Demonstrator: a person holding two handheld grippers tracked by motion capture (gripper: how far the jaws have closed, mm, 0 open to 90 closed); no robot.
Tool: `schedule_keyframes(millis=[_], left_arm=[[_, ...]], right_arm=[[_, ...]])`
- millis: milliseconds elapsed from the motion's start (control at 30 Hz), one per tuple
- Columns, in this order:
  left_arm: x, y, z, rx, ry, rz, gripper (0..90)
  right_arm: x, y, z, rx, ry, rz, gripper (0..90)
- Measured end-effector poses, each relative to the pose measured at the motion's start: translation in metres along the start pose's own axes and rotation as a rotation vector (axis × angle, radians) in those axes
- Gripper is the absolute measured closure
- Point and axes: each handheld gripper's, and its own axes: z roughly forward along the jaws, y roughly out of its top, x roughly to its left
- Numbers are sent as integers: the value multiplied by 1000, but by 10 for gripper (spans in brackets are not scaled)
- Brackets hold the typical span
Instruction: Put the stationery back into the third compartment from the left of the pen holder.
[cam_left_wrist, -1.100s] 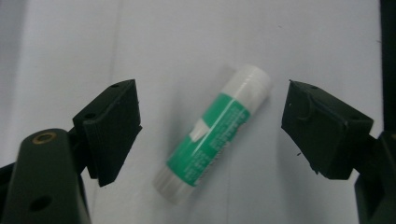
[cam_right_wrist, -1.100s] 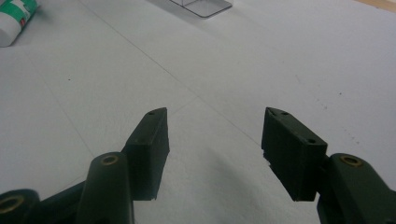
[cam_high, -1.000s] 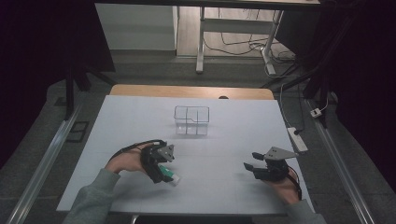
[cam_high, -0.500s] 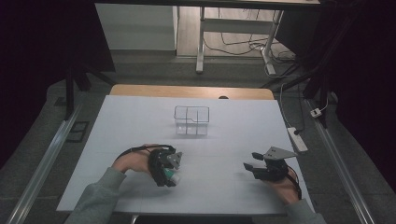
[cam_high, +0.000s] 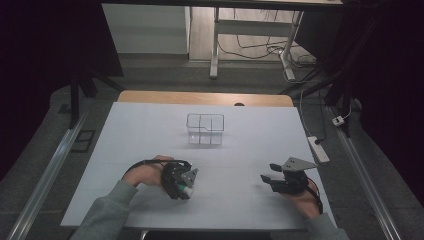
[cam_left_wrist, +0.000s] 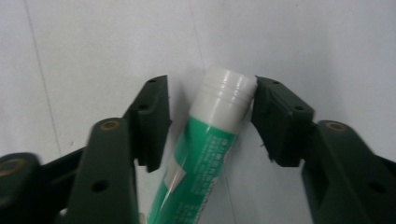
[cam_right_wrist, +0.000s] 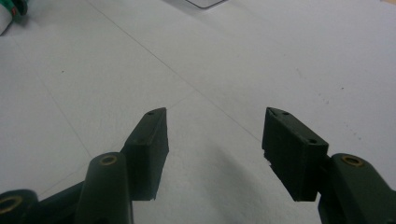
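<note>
The left gripper (cam_left_wrist: 210, 107) is mid-grasp near the table's (cam_high: 250, 210) front edge, its jaws just closing around the glue stick (cam_left_wrist: 205, 149), one pad touching the cap; next, finish closing and lift; the right gripper (cam_right_wrist: 215, 140) hangs open, empty.

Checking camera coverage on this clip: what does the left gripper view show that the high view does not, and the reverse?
Left gripper view: close detail of the glue stick, with its white ribbed cap and green printed label. The left claw has just been closing around it, with one pad at the cap and a gap at the other.
High view: the clear divided box farther up the table, and the right claw, open with nothing between its jaws.
Both: the left claw over the glue stick lying on the white table.
</note>
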Motion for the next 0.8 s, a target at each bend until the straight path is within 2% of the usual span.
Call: schedule_keyframes(millis=[100,233,267,400,600,700,800], left_arm=[[0,0,1,2,-5,26,556],[-1,-2,0,1,2,49,605],[-1,-2,0,-1,2,47,642],[-1,-2,-1,8,23,47,646],[-1,-4,-3,23,62,29,647],[-1,-6,-7,27,69,0,647],[0,-11,-14,1,87,-39,647]], right_arm=[[0,0,0,-2,-2,2,406],[0,0,0,1,-2,-2,406],[0,0,0,1,-3,-3,406],[0,0,0,0,-4,-3,406],[0,0,0,0,-5,-3,406],[0,0,-1,-1,-6,-1,406],[1,1,-1,2,-8,-2,406]])
